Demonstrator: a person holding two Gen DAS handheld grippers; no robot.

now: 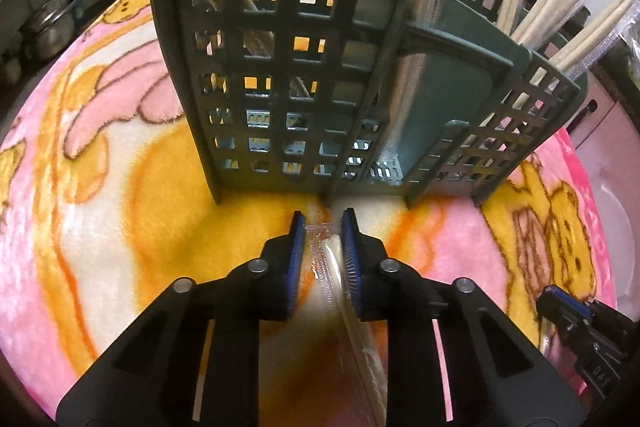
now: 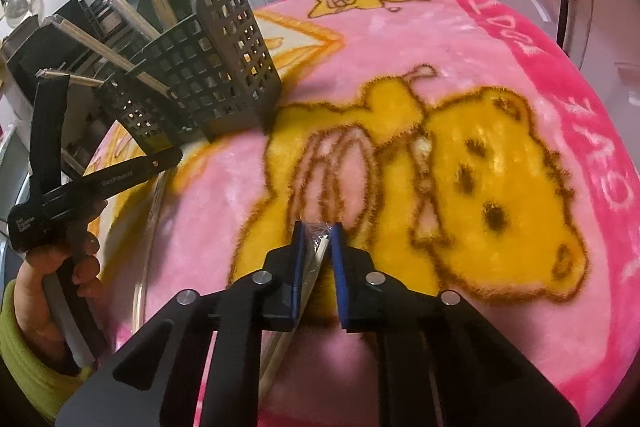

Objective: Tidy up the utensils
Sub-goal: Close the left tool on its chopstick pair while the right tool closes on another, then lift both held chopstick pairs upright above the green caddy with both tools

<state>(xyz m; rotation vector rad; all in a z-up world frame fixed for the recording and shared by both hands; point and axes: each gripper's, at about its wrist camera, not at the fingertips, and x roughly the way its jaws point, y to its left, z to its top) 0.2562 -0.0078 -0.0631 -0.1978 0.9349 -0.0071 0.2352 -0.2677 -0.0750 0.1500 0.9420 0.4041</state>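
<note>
Holding one wrapped chopstick pair each, both grippers are clenched on their loads over the blanket. In the left wrist view, the left pair (image 1: 334, 259) — pale sticks in clear film — lies between the blue pads (image 1: 297, 247) of the left gripper (image 1: 323, 227), with the wrapper's crinkled tip poking past the pads. In the right wrist view, the right pair (image 2: 318, 247) sits the same way in the right gripper (image 2: 317, 227), its tail running back under the tool.

The caddy (image 1: 280, 87) — a dark green grid-walled holder with several compartments — stands just beyond the left gripper's tips. It already holds upright wrapped pairs (image 1: 560, 7) in its side and rear pockets. All rests on the blanket (image 2: 440, 47), pink and yellow plush.

Judged step: lift each pair and drop it into a compartment.

- Grip is near the tip, so the long tail will likely swing; raise slowly.
- Tilt each pair toward upright before it reaches the rim.
- Lower the free end into an open pocket, clear of the sticks already standing there.
- Release only once the end is below the rim; the film looks slippery.
- Move one gripper at a time — they work close together, and the caddy could tip on plush.
</note>
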